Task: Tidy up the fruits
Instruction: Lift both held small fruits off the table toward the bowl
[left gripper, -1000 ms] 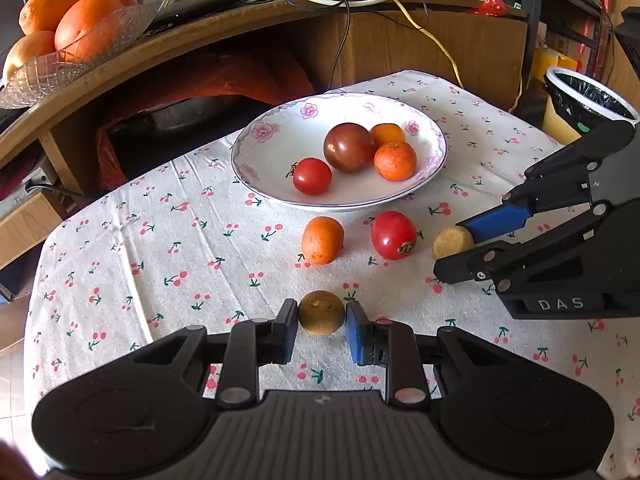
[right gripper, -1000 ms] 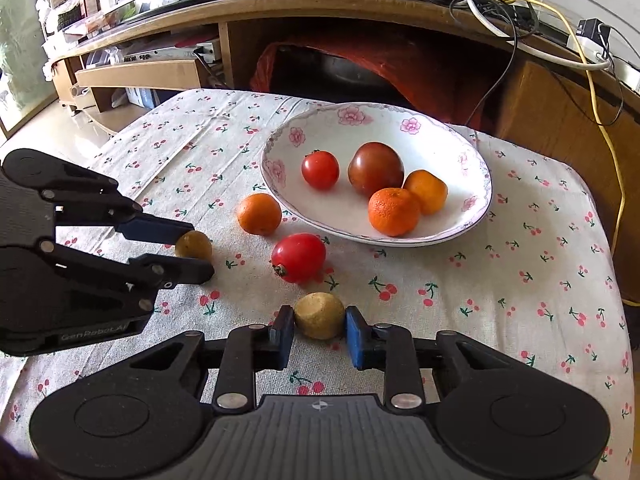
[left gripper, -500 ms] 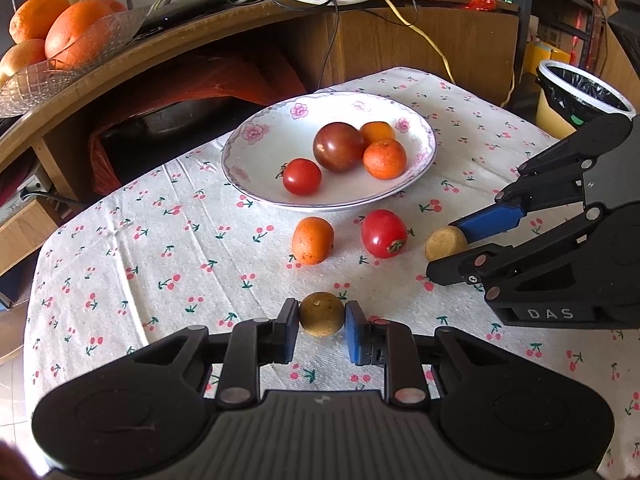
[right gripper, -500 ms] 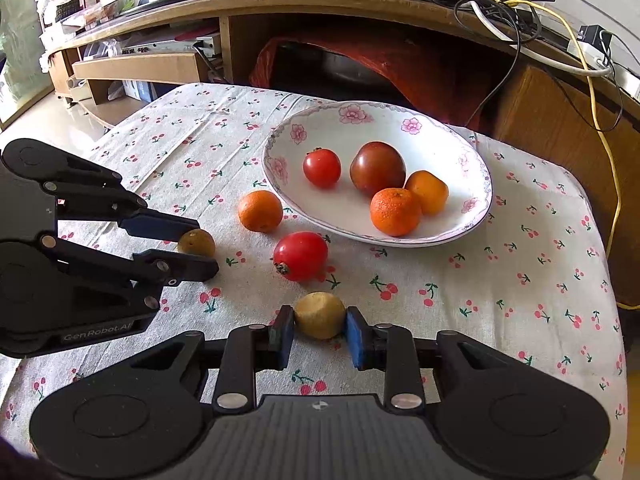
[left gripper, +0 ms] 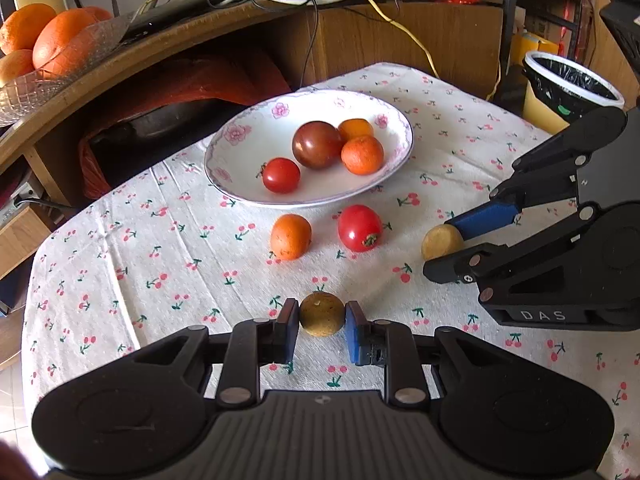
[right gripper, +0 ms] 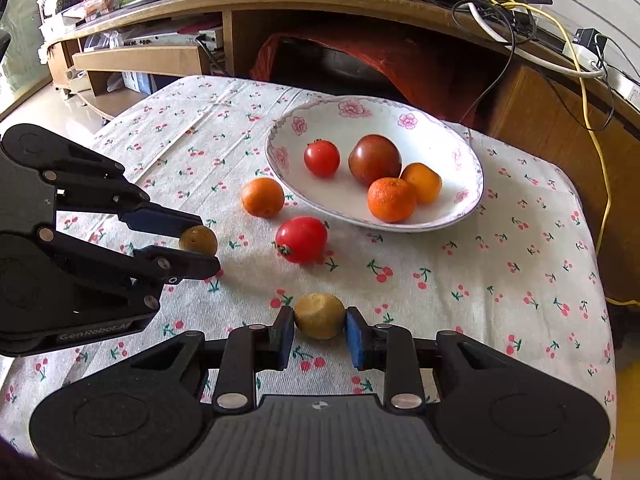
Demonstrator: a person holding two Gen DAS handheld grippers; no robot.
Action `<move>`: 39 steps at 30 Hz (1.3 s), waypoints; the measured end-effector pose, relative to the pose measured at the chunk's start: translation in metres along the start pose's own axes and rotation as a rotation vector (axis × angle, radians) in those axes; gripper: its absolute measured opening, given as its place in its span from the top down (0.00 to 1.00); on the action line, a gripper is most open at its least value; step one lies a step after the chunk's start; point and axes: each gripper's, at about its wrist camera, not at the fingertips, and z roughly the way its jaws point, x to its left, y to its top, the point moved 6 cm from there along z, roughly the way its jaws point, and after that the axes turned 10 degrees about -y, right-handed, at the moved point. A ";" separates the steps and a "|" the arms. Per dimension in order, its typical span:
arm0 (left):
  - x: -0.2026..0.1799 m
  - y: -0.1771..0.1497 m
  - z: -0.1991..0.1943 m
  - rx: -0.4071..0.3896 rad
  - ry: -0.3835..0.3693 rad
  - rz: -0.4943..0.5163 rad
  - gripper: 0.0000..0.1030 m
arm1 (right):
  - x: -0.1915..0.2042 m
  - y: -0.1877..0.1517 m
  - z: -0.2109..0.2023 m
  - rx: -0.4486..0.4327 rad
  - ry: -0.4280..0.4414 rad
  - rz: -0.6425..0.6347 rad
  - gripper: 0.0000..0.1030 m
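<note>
My left gripper (left gripper: 321, 326) is shut on a small brown-yellow fruit (left gripper: 322, 314) and holds it above the cherry-print tablecloth (left gripper: 160, 240); it also shows in the right wrist view (right gripper: 198, 240). My right gripper (right gripper: 320, 328) is shut on a second small yellow fruit (right gripper: 319, 315), which shows in the left wrist view (left gripper: 440, 241) too. A white flowered bowl (left gripper: 240, 140) beyond holds a red tomato (left gripper: 281, 175), a dark tomato (left gripper: 317, 145) and two oranges (left gripper: 362, 155). A loose orange (left gripper: 291, 237) and red tomato (left gripper: 359, 227) lie in front of the bowl.
A curved wooden shelf (left gripper: 180, 36) with cables stands behind the table. A glass dish of large oranges (left gripper: 44, 44) sits on it at left. A lined bin (left gripper: 568, 88) stands off the table's right side.
Both grippers have lifted with their fruits and pulled back a little; the bowl and loose fruits look slightly farther away. Both grips are unchanged.
</note>
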 end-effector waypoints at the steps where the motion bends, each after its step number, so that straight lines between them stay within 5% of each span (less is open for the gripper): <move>1: 0.000 0.000 0.001 0.001 0.001 0.001 0.68 | 0.000 -0.001 0.000 0.002 -0.002 0.000 0.78; 24: -0.002 0.006 -0.006 -0.012 0.008 0.010 0.68 | 0.005 -0.001 -0.004 0.005 -0.014 -0.026 0.78; 39: 0.009 0.025 -0.017 -0.077 0.030 -0.022 0.68 | 0.006 0.019 -0.021 -0.075 -0.022 -0.003 0.78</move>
